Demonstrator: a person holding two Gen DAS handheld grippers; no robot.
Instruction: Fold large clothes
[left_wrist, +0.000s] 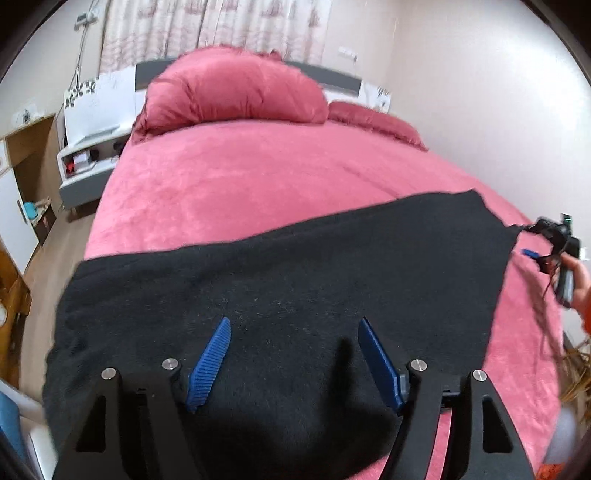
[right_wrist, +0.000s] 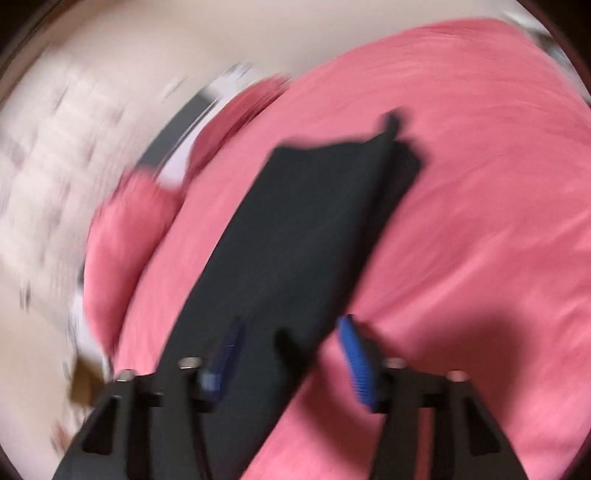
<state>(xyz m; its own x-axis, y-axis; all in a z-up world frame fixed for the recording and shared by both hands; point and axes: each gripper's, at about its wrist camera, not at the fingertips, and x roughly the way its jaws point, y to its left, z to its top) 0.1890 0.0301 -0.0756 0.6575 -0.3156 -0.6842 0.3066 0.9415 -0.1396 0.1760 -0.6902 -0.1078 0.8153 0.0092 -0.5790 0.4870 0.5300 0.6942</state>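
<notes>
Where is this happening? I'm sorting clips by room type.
Most likely a bedroom: a large bed with a pink cover and matching pillows, a curtained window behind the headboard, and a bedside cabinet. A black garment lies spread on the bed.

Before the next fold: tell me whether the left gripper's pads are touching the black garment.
Cannot tell. In the left wrist view the left gripper stands open above the black garment, but no gap or contact at its pads shows plainly.

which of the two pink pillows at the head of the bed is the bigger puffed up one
The pillow on the left, mounded high against the headboard. The other pillow, to its right near the wall, lies low and flat on the pink bedcover.
</notes>
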